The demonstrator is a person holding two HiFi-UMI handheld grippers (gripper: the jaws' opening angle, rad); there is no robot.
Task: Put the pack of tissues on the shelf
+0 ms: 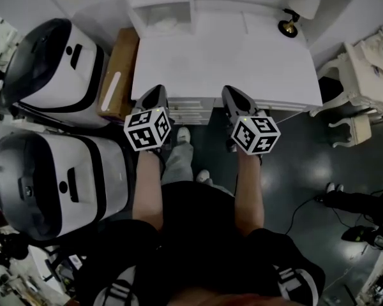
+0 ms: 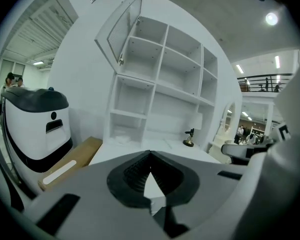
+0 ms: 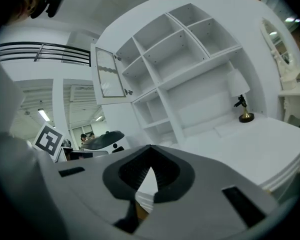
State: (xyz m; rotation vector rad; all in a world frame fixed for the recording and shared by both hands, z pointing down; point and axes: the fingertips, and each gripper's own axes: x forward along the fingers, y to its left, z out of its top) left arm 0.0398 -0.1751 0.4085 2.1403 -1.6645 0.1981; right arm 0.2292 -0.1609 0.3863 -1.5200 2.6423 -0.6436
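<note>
1. Jaws of the left hand-held gripper (image 1: 154, 93) are pressed together at the tips, with nothing between them.
2. The right hand-held gripper (image 1: 233, 94) is likewise closed tip to tip and empty. It is level with the left one and well apart from it.
3. Both reach just over the near edge of the white tabletop (image 1: 223, 62), whose surface ahead of them lies bare.
4. At the tabletop's far edge rises the white shelf (image 2: 160, 84), split into open compartments. A glass door (image 2: 122, 31) at its upper left stands swung outward.
5. A pale, soft-looking bundle, apparently the pack of tissues (image 2: 121, 136), lies in the lowest left compartment; I cannot tell for sure.
6. A small lamp (image 1: 288, 25) with a brass base stands at the far right corner of the tabletop, near its right edge.
7. A cardboard box (image 1: 118, 69) leans along the tabletop's left edge, wedged between it and a white-and-black machine (image 1: 51, 69); a second such machine (image 1: 57, 183) crowds the person's left side.
8. To the right, dark floor (image 1: 293, 164) lies open up to a white chair (image 1: 357, 75).
</note>
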